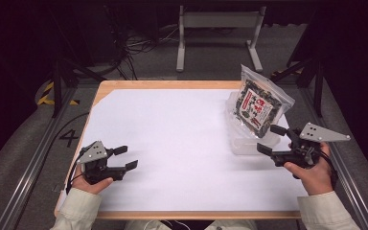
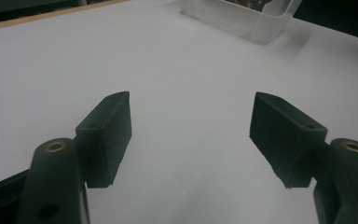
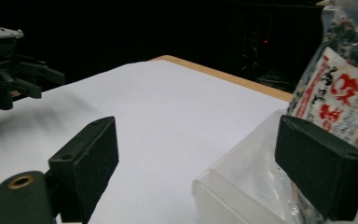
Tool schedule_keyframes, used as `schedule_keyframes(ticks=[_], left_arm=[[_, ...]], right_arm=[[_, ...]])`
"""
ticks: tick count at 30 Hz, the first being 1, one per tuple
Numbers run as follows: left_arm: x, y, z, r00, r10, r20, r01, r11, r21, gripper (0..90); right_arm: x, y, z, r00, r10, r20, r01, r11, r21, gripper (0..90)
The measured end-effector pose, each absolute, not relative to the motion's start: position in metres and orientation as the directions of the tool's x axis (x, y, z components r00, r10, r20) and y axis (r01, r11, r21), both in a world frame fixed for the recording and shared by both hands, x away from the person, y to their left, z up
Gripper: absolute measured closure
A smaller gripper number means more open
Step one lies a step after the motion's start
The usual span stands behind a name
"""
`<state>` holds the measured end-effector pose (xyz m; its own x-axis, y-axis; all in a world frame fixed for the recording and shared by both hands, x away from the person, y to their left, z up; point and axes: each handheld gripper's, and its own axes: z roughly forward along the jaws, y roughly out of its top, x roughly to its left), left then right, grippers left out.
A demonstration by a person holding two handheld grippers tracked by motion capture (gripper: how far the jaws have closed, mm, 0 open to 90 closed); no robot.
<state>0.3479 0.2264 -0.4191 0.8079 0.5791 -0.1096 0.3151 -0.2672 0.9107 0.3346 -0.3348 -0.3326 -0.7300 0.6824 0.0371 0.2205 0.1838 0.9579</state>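
Note:
A clear bag of dark dried food with a red and white label (image 1: 258, 103) stands tilted in a clear plastic box (image 1: 249, 143) at the table's right. My right gripper (image 1: 271, 139) is open just right of the box's near end, nothing between its jaws. From the right gripper view the label (image 3: 340, 93) rises behind the far jaw and the box's corner (image 3: 233, 186) lies ahead. My left gripper (image 1: 126, 157) is open over the white sheet at the near left, empty, its pads (image 2: 107, 135) wide apart.
A white sheet (image 1: 172, 143) covers the wooden table (image 1: 172, 84). The box's far corner (image 2: 265, 25) shows at the top of the left gripper view. A metal stand (image 1: 218, 33) and cables lie on the floor beyond the table. Rails run along both sides.

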Motion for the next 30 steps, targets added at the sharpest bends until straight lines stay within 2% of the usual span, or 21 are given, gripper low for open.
schedule_keyframes(ticks=[22, 30], left_arm=[[0.346, 0.229, -0.423, 0.807, 0.573, -0.143, 0.319, -0.219, 0.922, 30.1], [0.344, 0.226, -0.423, 0.829, 0.541, -0.139, 0.299, -0.22, 0.929, 29.4]], right_arm=[[0.332, -0.299, -0.389, -0.804, 0.594, 0.032, 0.186, 0.2, 0.962, 12.6], [0.33, -0.292, -0.414, -0.801, 0.599, 0.015, 0.178, 0.214, 0.961, 14.0]])
